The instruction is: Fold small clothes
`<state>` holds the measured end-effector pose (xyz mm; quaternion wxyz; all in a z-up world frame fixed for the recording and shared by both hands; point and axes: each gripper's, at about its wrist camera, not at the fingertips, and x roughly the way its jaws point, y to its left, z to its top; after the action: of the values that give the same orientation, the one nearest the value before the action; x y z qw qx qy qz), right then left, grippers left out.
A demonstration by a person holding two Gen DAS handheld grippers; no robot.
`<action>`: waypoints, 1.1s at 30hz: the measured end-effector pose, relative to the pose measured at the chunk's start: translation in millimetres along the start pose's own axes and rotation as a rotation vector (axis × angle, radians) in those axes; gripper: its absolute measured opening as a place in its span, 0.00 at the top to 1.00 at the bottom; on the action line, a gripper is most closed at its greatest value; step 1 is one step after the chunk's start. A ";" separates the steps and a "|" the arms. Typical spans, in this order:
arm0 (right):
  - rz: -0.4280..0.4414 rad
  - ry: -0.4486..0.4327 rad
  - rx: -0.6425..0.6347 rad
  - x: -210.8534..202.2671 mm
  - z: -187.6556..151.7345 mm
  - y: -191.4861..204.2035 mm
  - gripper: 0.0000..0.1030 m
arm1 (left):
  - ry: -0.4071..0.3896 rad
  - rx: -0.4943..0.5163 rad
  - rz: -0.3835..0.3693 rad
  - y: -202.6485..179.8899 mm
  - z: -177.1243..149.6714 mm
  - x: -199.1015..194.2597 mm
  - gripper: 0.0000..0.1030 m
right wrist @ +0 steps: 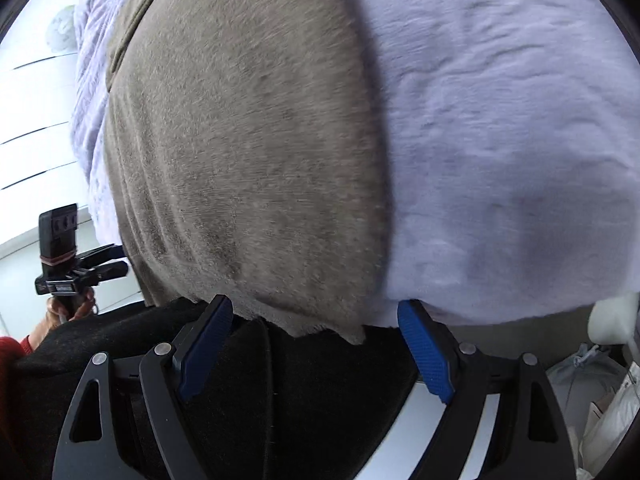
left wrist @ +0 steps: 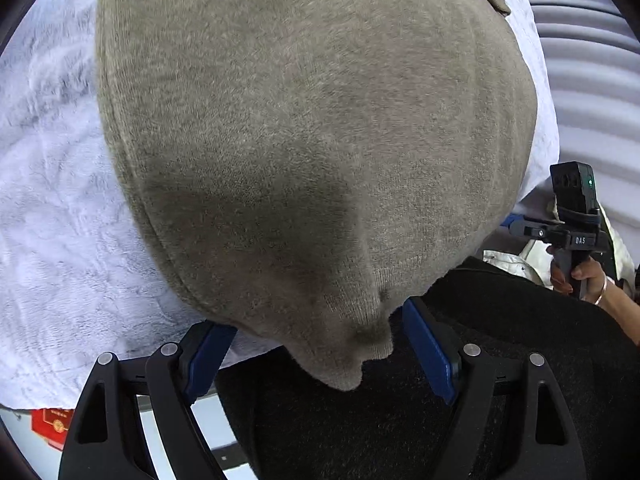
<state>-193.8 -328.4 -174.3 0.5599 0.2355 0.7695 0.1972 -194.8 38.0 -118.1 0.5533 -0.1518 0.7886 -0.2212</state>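
— Left wrist view first: what is under the left tool [left wrist: 316, 356]?

— A grey-brown knitted garment [left wrist: 312, 140], spread flat on a pale lilac fleecy blanket [left wrist: 52, 208]. Its near corner hangs over a black fuzzy cloth [left wrist: 500, 360] and sits between the two blue pads [left wrist: 428, 352], which stand wide apart – neither one presses on it.

— So nothing is gripped there?

— Nothing. At the right edge a hand [left wrist: 580, 276] holds the other tool by its handle.

— And the right wrist view?

— Much the same. The right tool [right wrist: 316, 352] also stands wide, blue pads [right wrist: 424, 356] well apart, with the garment's [right wrist: 248, 152] frayed near edge between them, untouched. The blanket [right wrist: 500, 140] fills the right side, the black cloth [right wrist: 300, 380] lies below the edge. Far left, a hand [right wrist: 68, 312] holds the left tool.
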 end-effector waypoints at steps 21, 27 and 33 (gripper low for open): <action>0.460 -0.263 -0.023 -63.8 68.3 82.8 0.88 | -0.414 -0.075 -0.206 4.8 59.7 -106.5 0.75; 0.435 -0.272 -0.057 -69.4 105.2 98.7 0.89 | -0.321 -0.076 -0.014 9.6 48.8 -118.1 0.23; 0.409 -0.223 -0.029 -66.6 104.8 71.0 0.88 | -0.141 -0.121 -0.108 21.8 1.0 -83.7 0.16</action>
<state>-66.3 -305.4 -113.8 0.5932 0.3989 0.6361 0.2904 -165.1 97.0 -62.3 0.5846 -0.2421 0.7503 -0.1915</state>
